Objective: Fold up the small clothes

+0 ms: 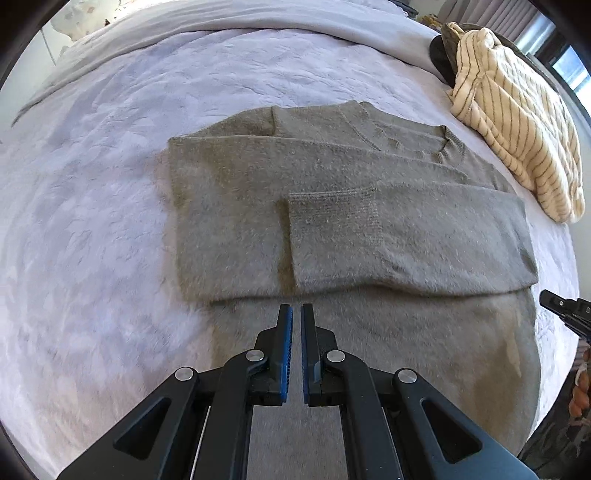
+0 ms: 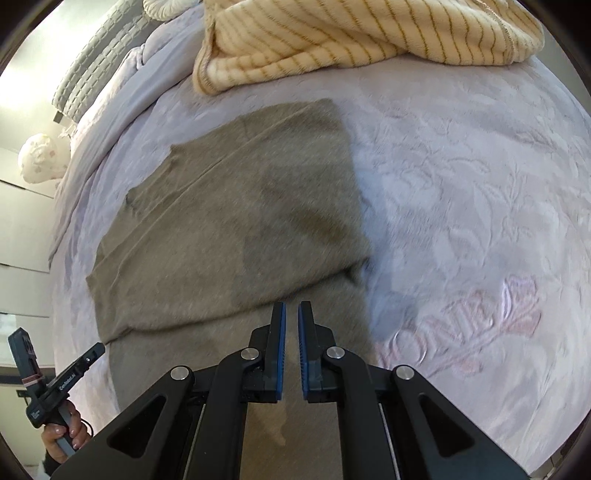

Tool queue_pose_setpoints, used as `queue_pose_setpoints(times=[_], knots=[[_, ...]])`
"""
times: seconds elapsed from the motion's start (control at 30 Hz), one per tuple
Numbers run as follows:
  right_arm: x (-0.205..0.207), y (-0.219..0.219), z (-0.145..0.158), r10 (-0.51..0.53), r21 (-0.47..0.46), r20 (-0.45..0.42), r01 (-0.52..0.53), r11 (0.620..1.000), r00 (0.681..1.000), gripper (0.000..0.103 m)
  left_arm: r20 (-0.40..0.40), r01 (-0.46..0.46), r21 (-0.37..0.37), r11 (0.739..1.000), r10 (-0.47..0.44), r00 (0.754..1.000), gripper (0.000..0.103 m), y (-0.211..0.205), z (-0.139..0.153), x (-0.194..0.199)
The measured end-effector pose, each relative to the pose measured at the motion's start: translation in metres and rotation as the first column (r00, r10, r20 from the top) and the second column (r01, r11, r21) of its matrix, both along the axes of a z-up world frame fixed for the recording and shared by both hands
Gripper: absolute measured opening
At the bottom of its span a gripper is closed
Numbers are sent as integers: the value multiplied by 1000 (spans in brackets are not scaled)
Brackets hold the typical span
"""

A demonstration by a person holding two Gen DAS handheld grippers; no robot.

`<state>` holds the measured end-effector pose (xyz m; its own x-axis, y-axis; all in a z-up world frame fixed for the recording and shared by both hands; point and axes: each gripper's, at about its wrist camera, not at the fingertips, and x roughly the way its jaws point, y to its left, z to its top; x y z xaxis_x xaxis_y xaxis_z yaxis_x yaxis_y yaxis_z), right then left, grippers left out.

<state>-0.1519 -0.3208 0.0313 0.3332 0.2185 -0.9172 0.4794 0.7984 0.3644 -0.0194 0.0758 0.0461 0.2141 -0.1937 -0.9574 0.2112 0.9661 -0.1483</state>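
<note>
A grey-brown fuzzy sweater (image 1: 332,206) lies flat on the lilac bedspread (image 1: 92,221), with both sleeves folded across its body. Its near hem reaches under my left gripper (image 1: 296,314), whose blue-padded jaws are nearly closed with a thin gap and hold nothing. In the right wrist view the same sweater (image 2: 229,221) lies ahead and left. My right gripper (image 2: 291,310) hovers over its near part, jaws nearly closed and empty. The left gripper (image 2: 96,349) shows at the lower left there, held by a hand. The right gripper's tip (image 1: 554,301) shows at the right edge of the left wrist view.
A cream striped garment (image 1: 513,122) is heaped at the far right of the bed, over a dark item (image 1: 441,51); it also shows in the right wrist view (image 2: 351,33). A grey duvet (image 1: 221,26) lies across the far side. Bare bedspread (image 2: 480,221) spreads right of the sweater.
</note>
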Motion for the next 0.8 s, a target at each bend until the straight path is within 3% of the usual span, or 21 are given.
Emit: queue_pose_setpoints(times=[0.23, 0.3, 0.37, 0.4, 0.7, 0.8], knots=[[-8, 20, 15, 37, 24, -13, -37, 999, 999, 8, -15, -9, 40, 999, 9, 1000, 5, 5, 17, -23], [-11, 25, 19, 47, 25, -15, -47, 999, 999, 13, -29, -6, 51, 999, 8, 1000, 5, 5, 20, -29], [-13, 29, 21, 52, 27, -19, -52, 998, 998, 33, -39, 1, 46, 999, 1, 999, 5, 5, 24, -38], [-15, 32, 23, 52, 26, -20, -51, 998, 998, 36, -42, 4, 46, 999, -2, 999, 5, 5, 25, -40], [-28, 42, 38, 61, 32, -26, -61, 998, 998, 41, -101, 55, 72, 996, -48, 994, 6, 4, 24, -70], [-32, 45, 41, 66, 31, -32, -65, 997, 997, 49, -113, 53, 62, 997, -46, 992, 6, 6, 25, -77]])
